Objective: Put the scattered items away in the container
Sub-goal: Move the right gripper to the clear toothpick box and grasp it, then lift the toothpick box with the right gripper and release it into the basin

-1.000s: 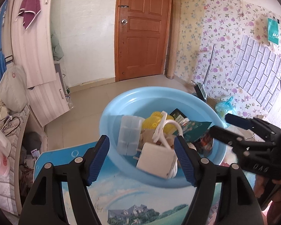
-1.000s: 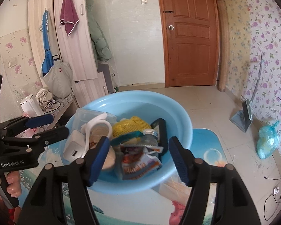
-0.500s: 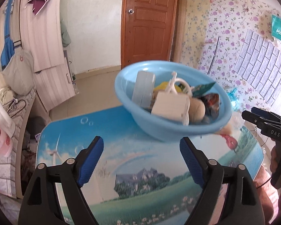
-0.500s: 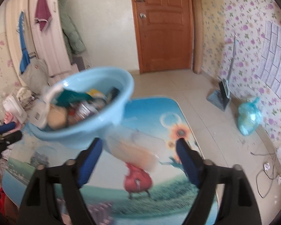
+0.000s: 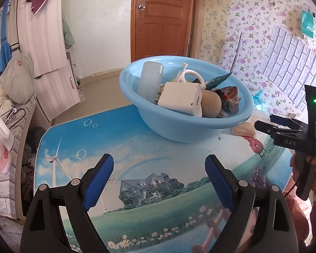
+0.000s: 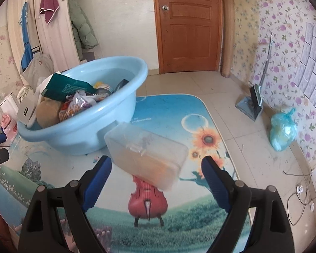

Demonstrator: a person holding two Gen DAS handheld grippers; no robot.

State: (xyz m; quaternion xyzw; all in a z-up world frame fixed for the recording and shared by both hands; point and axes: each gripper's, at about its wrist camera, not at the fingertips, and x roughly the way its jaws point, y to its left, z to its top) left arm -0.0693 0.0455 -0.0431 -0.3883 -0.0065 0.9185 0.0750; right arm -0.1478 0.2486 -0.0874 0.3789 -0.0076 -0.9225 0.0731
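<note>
Blue-padded jaws of the right gripper (image 6: pixel 155 179) stand wide apart and empty, now pulled back from over the basin (image 6: pixel 84 135) to frame a clear plastic box (image 6: pixel 146 158) lying on the table (image 6: pixel 202 109) just beside it; left gripper (image 5: pixel 159 182) likewise wide open, empty, backed off. Basin already holds the charger (image 5: pixel 180 98), snack packets and the rest; box judged the last stray, so next pick.

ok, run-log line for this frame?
left gripper: open, empty | right gripper: open, empty | basin: filled | clear box: outside basin, on table
</note>
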